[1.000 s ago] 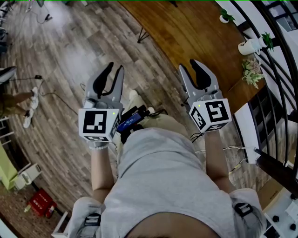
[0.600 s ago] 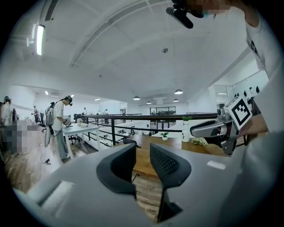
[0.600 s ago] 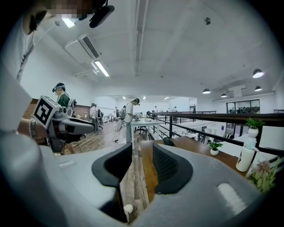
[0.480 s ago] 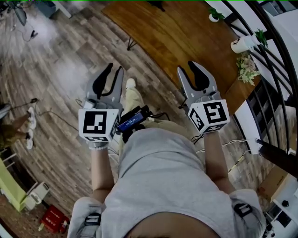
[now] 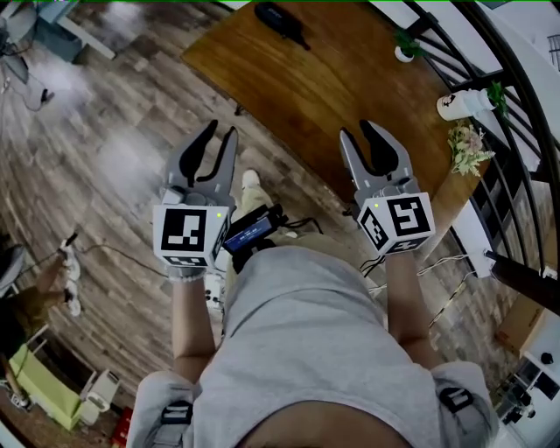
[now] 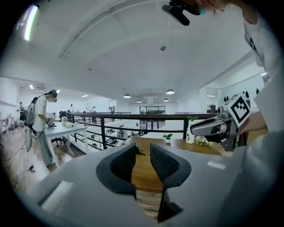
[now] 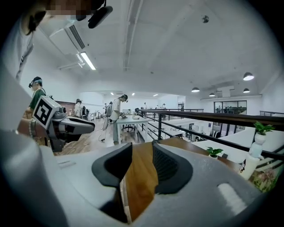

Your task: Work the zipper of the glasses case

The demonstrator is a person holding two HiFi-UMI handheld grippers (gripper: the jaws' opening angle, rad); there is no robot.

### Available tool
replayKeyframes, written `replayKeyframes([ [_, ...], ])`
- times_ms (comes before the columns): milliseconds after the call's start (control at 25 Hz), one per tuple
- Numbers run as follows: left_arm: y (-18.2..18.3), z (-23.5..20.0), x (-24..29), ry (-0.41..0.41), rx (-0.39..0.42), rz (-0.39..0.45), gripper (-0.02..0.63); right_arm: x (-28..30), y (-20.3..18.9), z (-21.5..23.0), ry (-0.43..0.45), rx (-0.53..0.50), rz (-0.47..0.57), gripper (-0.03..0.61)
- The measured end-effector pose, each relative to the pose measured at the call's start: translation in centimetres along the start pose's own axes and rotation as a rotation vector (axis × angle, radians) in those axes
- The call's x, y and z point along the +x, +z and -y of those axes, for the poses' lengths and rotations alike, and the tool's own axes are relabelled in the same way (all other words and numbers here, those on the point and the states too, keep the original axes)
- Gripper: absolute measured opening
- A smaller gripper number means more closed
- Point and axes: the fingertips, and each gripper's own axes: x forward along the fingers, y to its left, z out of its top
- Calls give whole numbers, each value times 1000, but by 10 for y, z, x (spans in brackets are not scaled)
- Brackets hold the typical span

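Note:
A dark oblong object (image 5: 278,18), possibly the glasses case, lies at the far edge of the brown wooden table (image 5: 332,79), well beyond both grippers. My left gripper (image 5: 220,131) is held out in front of the person's body over the wood floor, jaws apart with nothing between them. My right gripper (image 5: 359,129) is level with it, over the table's near edge, also open and empty. In the left gripper view the left gripper (image 6: 144,148) frames the tabletop (image 6: 144,170). The right gripper view shows the same through the right gripper (image 7: 143,148).
A white vase (image 5: 461,103), a small potted plant (image 5: 402,48) and a bunch of flowers (image 5: 468,144) stand along the table's right side by a black railing (image 5: 516,96). A person (image 6: 42,119) stands at a white desk farther off. A blue device (image 5: 249,232) hangs at the waist.
The view has advanced toward the table: more of it shows, and the dark object has come into view at the top. Both grippers keep the same open pose.

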Motion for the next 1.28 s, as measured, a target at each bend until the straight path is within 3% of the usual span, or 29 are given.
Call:
replayKeyframes([
  [320, 13, -61, 48, -74, 9, -5, 104, 65, 27, 9, -69, -3, -18, 141],
  [680, 13, -98, 90, -139, 24, -21, 104, 109, 33, 28, -135, -6, -49, 141],
  [1280, -1, -104, 137, -135, 7, -52, 115, 171, 25, 59, -52, -58, -107, 152],
])
